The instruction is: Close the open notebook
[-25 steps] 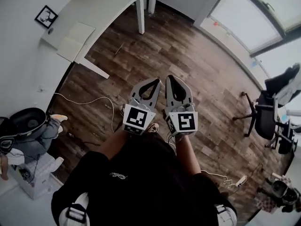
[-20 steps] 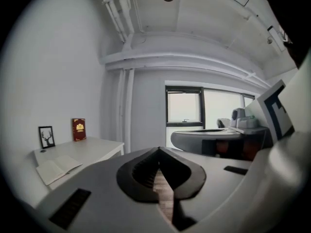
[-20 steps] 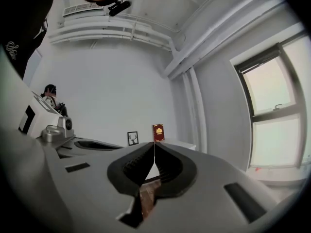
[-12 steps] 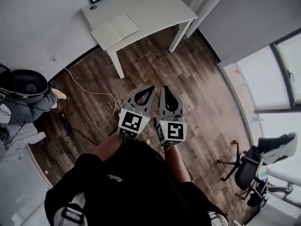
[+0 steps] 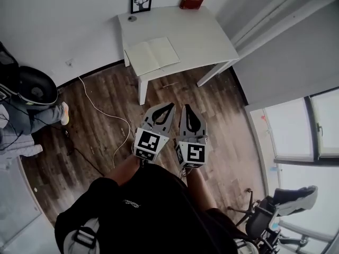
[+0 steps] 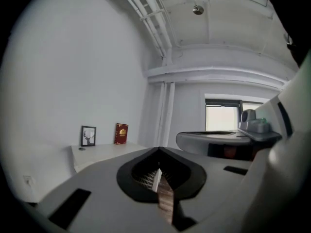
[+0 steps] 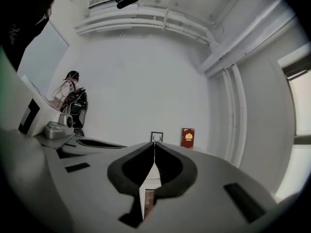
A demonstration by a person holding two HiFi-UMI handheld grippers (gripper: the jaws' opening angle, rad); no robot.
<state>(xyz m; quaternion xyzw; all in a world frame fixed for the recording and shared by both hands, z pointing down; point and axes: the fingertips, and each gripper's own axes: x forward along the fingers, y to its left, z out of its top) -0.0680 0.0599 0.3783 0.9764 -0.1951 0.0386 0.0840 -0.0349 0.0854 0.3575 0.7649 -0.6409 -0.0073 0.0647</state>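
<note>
Notebook lies open on the table, which has swung round to sit straight ahead of the left tool and right tool. Both are pressed together, empty and well short of it, so closing has not begun.

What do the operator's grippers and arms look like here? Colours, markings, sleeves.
The left gripper and right gripper are both pale grey plastic, with curved jaws framing a dark teardrop opening. Each carries a white cube with black square markers: left cube, right cube. The person wears a black top with a small white script logo. The forearms are bare.
</note>
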